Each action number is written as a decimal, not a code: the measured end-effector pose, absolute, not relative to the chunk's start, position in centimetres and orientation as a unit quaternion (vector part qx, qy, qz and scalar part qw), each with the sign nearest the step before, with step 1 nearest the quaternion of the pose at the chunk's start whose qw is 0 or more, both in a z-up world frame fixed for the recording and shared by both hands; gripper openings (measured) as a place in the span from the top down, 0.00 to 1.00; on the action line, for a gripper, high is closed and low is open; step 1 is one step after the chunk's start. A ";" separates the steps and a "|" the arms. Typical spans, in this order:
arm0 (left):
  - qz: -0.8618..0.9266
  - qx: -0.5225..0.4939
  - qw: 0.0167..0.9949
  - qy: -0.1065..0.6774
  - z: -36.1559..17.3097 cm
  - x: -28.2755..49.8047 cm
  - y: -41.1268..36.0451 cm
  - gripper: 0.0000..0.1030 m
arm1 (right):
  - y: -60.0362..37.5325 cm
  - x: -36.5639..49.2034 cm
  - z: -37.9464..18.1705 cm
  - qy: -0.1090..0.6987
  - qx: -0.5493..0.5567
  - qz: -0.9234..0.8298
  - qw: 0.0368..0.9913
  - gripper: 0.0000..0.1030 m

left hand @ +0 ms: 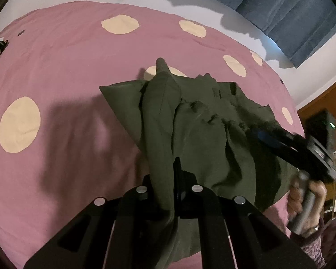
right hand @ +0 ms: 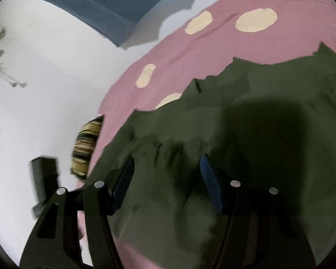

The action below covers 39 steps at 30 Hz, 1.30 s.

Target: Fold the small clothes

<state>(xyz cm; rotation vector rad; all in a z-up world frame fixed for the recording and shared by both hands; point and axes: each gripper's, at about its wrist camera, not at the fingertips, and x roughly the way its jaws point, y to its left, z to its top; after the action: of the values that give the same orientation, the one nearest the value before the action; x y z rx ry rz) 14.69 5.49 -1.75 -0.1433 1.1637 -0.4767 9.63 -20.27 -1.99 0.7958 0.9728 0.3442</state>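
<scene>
A dark olive-green garment lies crumpled on a pink bedspread with cream dots. My left gripper is shut on a fold of the garment, and the cloth rises in a ridge between its fingers. In the left wrist view my right gripper, held by a hand, hovers over the garment's right edge. In the right wrist view my right gripper stands open, blue pads apart, just above the green garment, with nothing pinched.
The pink bedspread ends at a white wall and a blue curtain. A yellow-and-black striped item lies at the bed's edge. A dark box stands by the wall.
</scene>
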 end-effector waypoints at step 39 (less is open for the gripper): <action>-0.151 0.087 0.866 0.470 6.4 9.4 -9.0 0.92 | -22.5 -7.0 -3.2 0.444 0.356 0.197 0.799 0.37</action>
<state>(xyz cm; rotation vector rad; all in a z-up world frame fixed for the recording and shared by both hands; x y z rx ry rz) 9.36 -9.04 6.37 0.1833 0.9836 -0.3156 -7.03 -22.46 -3.24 0.7632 0.9520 0.4221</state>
